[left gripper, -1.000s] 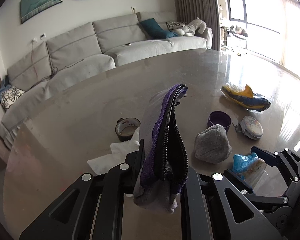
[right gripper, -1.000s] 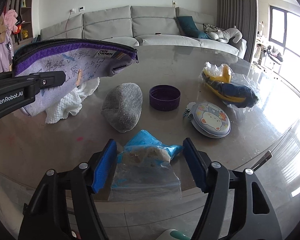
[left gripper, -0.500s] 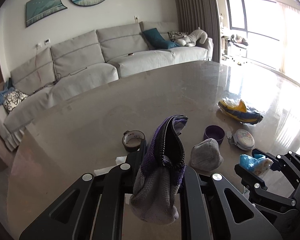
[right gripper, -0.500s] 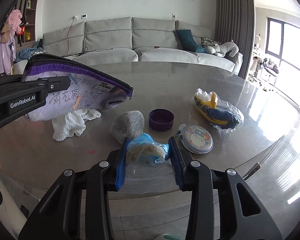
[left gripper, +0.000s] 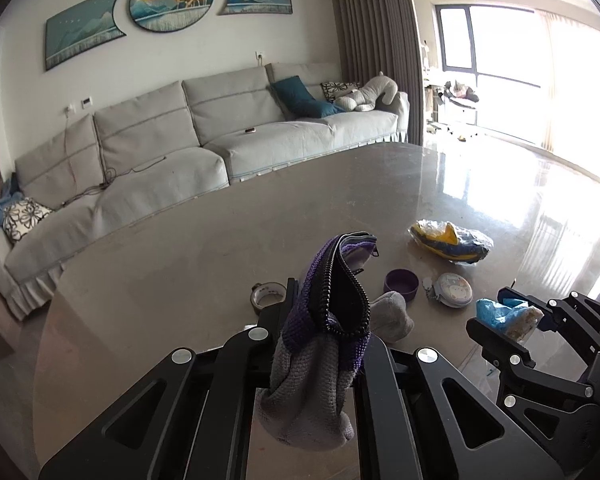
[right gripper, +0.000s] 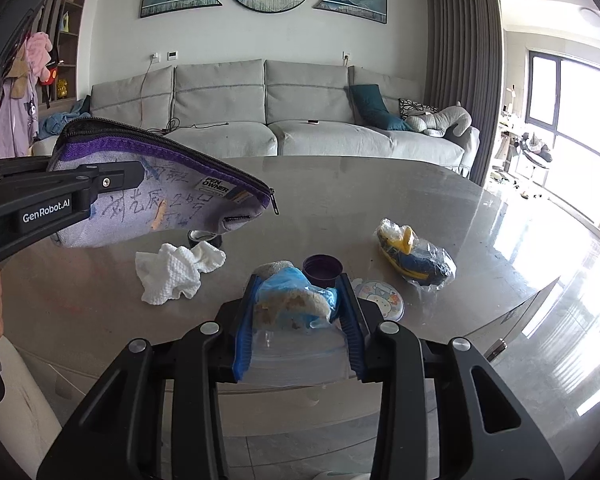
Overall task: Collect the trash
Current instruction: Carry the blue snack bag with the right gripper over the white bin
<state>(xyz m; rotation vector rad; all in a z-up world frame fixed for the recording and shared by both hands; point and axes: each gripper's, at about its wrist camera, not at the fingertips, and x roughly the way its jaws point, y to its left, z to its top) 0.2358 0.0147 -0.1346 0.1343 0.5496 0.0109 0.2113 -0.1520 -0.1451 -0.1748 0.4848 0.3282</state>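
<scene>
Two sets of tongs raised above a grey stone bench [right gripper: 480,216]. Left tongs [left gripper: 324,344] clamped on a purple-and-grey zip pouch [left gripper: 320,344], held off the bench with its black zipper gaping upward; from the right wrist view, same pouch [right gripper: 160,200] seen side-on, scribbled with blue handwriting, bearing a small "PEN OWNER" label, tilted down toward its closed end. Right tongs [right gripper: 298,312] pinching a clear plastic bag [right gripper: 294,308] between blue pads [right gripper: 244,336], lifted clear of the bench near its front edge: crumpled blue wrapping at the top, crumbly tan contents inside, flat transparent sheet hanging below. Same bag [left gripper: 508,314] visible at lower right of the left wrist view, gripped in the right tongs [left gripper: 512,320].

Scattered on the bench beyond: crumpled white paper towel [right gripper: 176,272] lying under the pouch, roll of tape [left gripper: 268,296] just behind it, grey beanie [left gripper: 392,316] partly hidden behind the bag, purple round lid [right gripper: 323,269] beside the beanie, round cartoon-printed tin [right gripper: 378,300] near the right pad, and a yellow-and-navy item in clear wrap [right gripper: 416,258] further right, well apart from the rest. Grey sofa [right gripper: 260,116] along the wall behind, stuffed toy [right gripper: 440,120] at its right end.
</scene>
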